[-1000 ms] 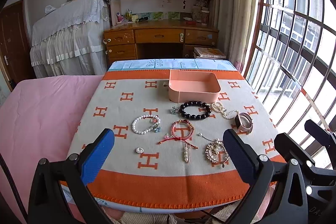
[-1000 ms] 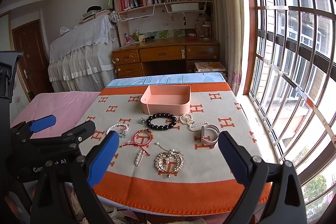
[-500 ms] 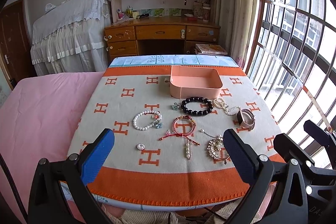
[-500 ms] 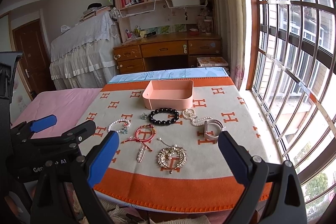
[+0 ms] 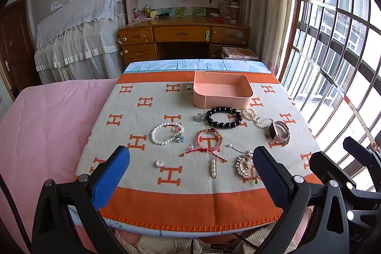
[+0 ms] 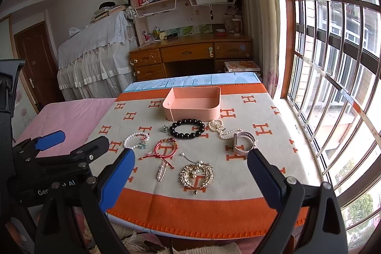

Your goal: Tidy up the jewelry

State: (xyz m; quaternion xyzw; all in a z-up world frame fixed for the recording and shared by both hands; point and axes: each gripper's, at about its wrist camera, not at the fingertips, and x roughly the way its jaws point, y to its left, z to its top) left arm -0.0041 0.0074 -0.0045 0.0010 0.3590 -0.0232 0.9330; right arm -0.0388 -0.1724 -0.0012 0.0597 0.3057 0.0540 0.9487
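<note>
Woven wool-like cloth [image 5: 142, 182], cream with orange H letters and a broad orange border, covers the table in front of you, next to a smooth pink sheet [image 5: 47, 123] on the left.

Your left gripper [image 5: 190, 173] hangs over the near edge with its blue ribbed pads spread wide, gripping nothing. Between them, from the left, lie a small round silver stud [image 5: 159, 163], a white pearl bracelet [image 5: 166, 133] with a pale blue flower charm, a red cord bracelet [image 5: 209, 141] with loose tails, and a slim pearl-set safety-pin brooch [image 5: 214, 166]. Farther back sit a tiny grey flower charm [image 5: 198, 117] and a glossy black round-bead bracelet [image 5: 223, 117], the latter just in front of the matte peach plastic tray [image 5: 221, 101] with rounded corners, which holds no jewelry.

Your right gripper [image 6: 190, 177] is likewise released, its pads wide apart over the near border. Between them rests a gold filigree wreath brooch [image 6: 196, 175] dotted with pearls. To its right and farther back, a knotted white pearl necklace [image 6: 222, 129] touches a pale pink smartwatch [image 6: 243, 142] standing on its looped strap.
</note>
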